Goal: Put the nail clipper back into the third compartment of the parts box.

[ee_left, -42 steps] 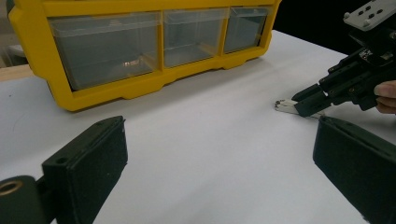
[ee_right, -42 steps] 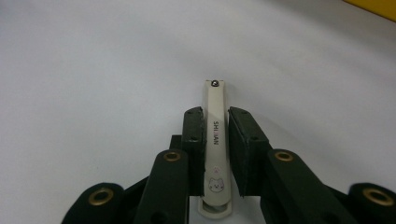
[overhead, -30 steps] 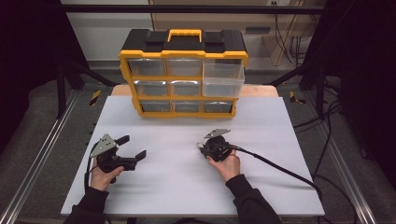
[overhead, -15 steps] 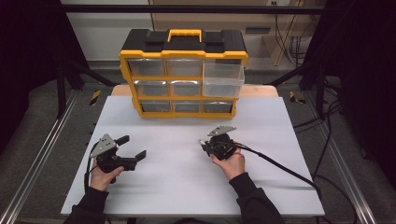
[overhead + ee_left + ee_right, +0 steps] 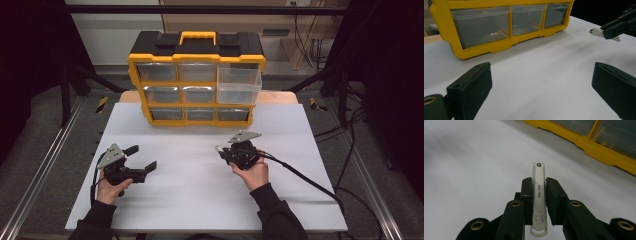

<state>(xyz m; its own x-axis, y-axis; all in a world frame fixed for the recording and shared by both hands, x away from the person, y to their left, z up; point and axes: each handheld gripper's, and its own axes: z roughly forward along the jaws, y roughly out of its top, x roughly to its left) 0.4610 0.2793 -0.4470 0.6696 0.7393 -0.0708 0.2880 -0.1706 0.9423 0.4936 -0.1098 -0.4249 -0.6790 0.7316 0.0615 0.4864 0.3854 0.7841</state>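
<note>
My right gripper (image 5: 220, 150) is shut on a slim white nail clipper (image 5: 538, 187) with a small cat print, held lengthwise between the pads, tip pointing forward. It hovers right of the table's middle, in front of a yellow organiser (image 5: 196, 80) with clear drawers. The organiser's top right drawer (image 5: 239, 85) is pulled out. My left gripper (image 5: 142, 157) rests at the left of the white table (image 5: 200, 200), open wide with nothing between its jaws. In the left gripper view, the nail clipper (image 5: 599, 33) sticks out of the right gripper (image 5: 616, 27) at the upper right.
The organiser stands at the table's far edge, with its bottom row of drawers (image 5: 506, 22) shut. A black cable (image 5: 300, 175) trails from the right gripper off the right side. Metal rails and dark floor flank the table.
My right gripper has drifted slightly forward and to the right with the nail clipper. The left gripper has stayed put.
</note>
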